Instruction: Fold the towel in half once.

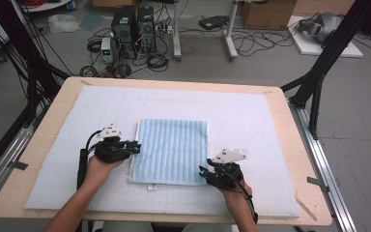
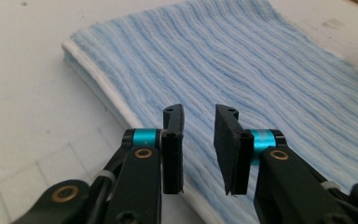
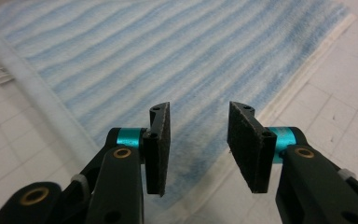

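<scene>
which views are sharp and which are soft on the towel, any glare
High view: even light, no glare, blue striped towel crisp. Left gripper view: towel's far end soft, jaws sharp. Right gripper view: left gripper aside, right gripper sharp, near towel hem blurred.

Your left gripper (image 1: 136, 145) points to your right, its jaws parted with a narrow gap between the pads (image 2: 173, 140). Your right gripper (image 1: 202, 171) points to your left, jaws parted wider. Both forearms come up from below, each hand wrapped around its gripper body.
</scene>
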Demonstrator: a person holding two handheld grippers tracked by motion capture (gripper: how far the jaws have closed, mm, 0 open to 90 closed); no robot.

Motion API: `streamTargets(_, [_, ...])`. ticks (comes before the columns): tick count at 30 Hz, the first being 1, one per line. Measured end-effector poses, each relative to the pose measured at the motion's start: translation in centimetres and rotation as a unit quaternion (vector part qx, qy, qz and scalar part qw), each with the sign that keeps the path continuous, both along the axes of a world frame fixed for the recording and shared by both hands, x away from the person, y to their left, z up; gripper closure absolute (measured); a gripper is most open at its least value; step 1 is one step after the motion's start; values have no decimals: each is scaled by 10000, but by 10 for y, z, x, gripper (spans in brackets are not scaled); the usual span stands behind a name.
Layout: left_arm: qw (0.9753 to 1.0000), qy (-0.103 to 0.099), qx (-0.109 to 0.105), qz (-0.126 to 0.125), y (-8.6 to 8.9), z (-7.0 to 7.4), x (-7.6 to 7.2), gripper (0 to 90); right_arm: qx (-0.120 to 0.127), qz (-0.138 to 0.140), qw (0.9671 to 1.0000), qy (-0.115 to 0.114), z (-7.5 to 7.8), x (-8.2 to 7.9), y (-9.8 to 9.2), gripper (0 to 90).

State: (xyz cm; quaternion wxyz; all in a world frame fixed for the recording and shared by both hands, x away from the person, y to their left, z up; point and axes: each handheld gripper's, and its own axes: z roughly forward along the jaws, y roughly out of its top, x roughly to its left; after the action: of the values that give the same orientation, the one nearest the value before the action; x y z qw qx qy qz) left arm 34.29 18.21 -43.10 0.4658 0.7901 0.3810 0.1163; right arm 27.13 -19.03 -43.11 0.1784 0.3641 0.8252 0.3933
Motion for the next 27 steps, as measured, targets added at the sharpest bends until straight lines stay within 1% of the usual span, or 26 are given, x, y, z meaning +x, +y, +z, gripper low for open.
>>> streamTargets(1, [10000,-7,75,0,-3,0,5,739,5,-35,10000,46,-1,2,-1,588])
streamTargets(3, [9999,10,168,16,-8,-2,14,739,33,-50,10000,68,-2,8,-2,583])
streamTargets(4, [9998,12,177,66,-11,-5,19,739,52,-36,10000,71,-2,10,-2,582])
streamTargets(6, [9990,100,413,138,-14,-9,28,750,87,-28,9999,99,-3,14,-1,578])
streamTargets(7, [9984,131,506,218,-16,-11,31,750,75,-4,9999,106,-3,16,0,575])
streamTargets(9, [9974,72,624,351,-17,-15,37,751,80,30,9999,123,-4,20,1,574])
streamTargets(11, [9952,-157,828,505,-20,-16,39,756,67,17,9998,176,-5,24,1,572])
streamTargets(12, [9943,-221,893,548,-21,-17,40,759,62,22,9998,166,-5,25,0,572])
streamTargets(15, [9953,-136,761,591,-19,-16,40,752,60,-27,9998,191,-6,29,-2,569])
streamTargets(16, [9955,-123,714,611,-18,-16,40,726,74,-45,9998,184,-7,30,-2,567])
streamTargets(18, [9960,-188,613,617,-15,-14,41,670,85,-84,9998,180,-7,33,-3,567])
streamTargets(19, [9967,-202,469,630,-13,-14,43,665,92,-113,9997,175,-6,36,-4,567])
streamTargets(20, [9972,-166,363,626,-12,-12,46,661,114,-159,9997,168,-6,39,-4,568])
streamTargets(21, [9980,-109,265,563,-11,-11,49,662,160,-193,9996,151,-5,43,-5,575])
streamTargets(22, [9985,-75,224,491,-11,-9,52,673,174,-227,9995,150,-4,47,-5,589])
streamTargets(23, [9988,-113,264,405,-11,-7,55,685,188,-249,9994,151,-4,52,-5,609])
streamTargets(24, [9990,-164,188,383,-11,-5,59,686,182,-260,9994,125,-3,58,-6,633])
streamTargets(26, [9988,-144,182,420,-12,-3,69,688,231,-372,9990,91,-2,70,-5,667])
streamTargets(27, [9987,-173,148,449,-11,-4,73,688,191,-434,9988,82,-2,77,-4,677])
